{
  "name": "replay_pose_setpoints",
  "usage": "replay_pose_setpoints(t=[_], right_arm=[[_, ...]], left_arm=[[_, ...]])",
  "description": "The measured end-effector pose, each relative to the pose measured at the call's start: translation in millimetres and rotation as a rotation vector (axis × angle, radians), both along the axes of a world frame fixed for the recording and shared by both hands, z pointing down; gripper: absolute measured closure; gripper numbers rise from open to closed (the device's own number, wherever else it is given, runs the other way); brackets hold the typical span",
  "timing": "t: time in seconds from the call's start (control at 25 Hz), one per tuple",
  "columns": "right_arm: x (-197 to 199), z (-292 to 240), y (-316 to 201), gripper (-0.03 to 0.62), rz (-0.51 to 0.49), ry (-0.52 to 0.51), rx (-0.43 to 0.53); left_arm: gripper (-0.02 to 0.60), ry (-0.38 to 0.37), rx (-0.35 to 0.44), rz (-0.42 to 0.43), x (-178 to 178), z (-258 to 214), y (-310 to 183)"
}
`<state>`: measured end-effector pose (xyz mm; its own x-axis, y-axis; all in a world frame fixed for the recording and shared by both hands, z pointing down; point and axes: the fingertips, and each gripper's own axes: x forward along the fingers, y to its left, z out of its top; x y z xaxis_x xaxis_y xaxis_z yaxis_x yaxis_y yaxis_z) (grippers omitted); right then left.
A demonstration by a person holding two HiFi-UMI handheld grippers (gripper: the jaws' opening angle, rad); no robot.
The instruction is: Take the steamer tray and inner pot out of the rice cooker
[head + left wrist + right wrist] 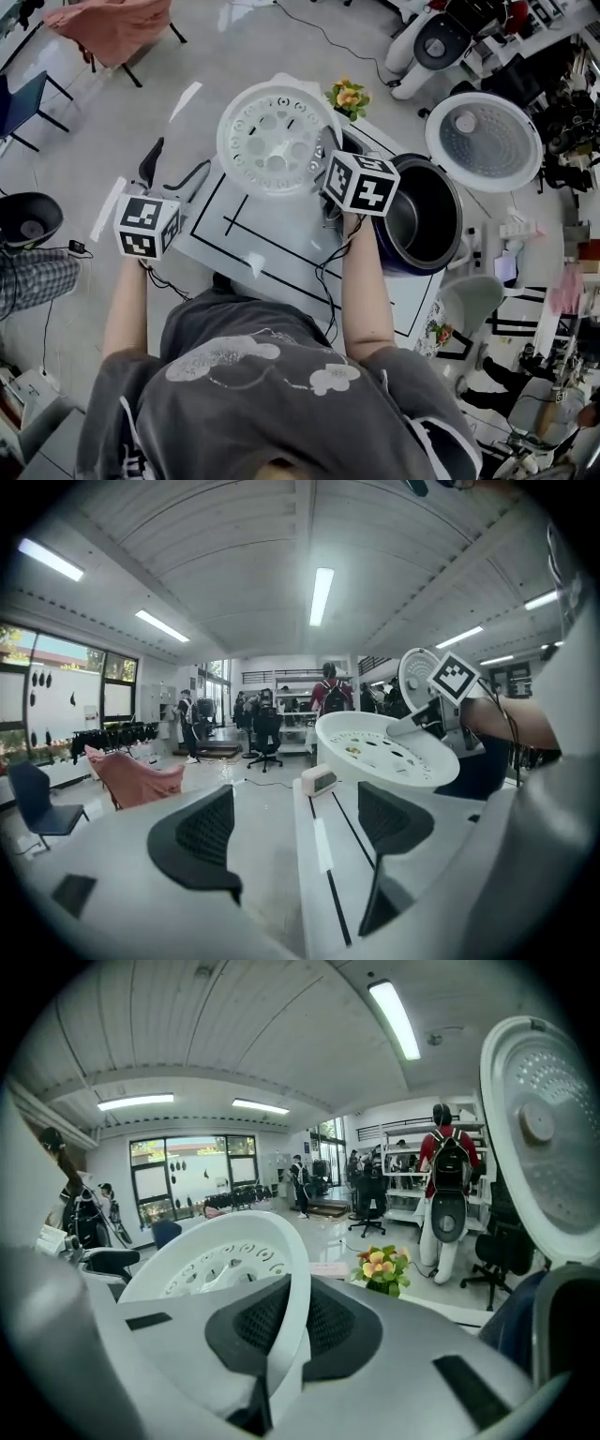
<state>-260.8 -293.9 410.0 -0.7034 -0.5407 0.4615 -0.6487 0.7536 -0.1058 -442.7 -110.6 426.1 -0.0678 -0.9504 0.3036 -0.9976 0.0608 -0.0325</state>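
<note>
The white perforated steamer tray (277, 136) hangs above the table, clear of the rice cooker (448, 246). My right gripper (328, 161) is shut on its near rim; in the right gripper view the rim (281, 1316) is pinched between the black pads. The dark inner pot (401, 220) still sits inside the cooker, whose lid (484, 141) stands open. My left gripper (173, 173) is open at the table's left edge with nothing between its jaws (300, 827); the tray (384, 747) floats ahead and to its right.
A white table (281, 253) with black taped lines lies under the tray. A small pot of flowers (348, 96) stands at the table's far side, and a small white clock (319, 780) sits there too. Chairs and people stand around the room.
</note>
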Motion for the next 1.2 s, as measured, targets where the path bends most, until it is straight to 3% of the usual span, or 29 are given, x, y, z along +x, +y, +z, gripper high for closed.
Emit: replay_pose_setpoints(t=[0.4,0.56,0.68,1.2], right_arm=[[12.3,86.8,-24.1,0.551,0.163,0.095,-0.081],[15.4,118.2,-29.5,0.551,0.231,0.118,-0.105],[15.8,142.1,-32.8,0.551,0.248,0.148,-0.142],[9.7,177.7,-36.0,0.551,0.310,0.151,-0.240]], left_arm=[[0.173,0.067,-0.058,0.097,-14.5,46.4,-41.5],[0.173,0.054,-0.098,0.145,-17.8,67.6,-48.5],[0.173,0.026,-0.132,0.177,-15.1,83.6,-55.5],[0.173,0.081,-0.160,0.222,-4.5,96.2,-55.8]])
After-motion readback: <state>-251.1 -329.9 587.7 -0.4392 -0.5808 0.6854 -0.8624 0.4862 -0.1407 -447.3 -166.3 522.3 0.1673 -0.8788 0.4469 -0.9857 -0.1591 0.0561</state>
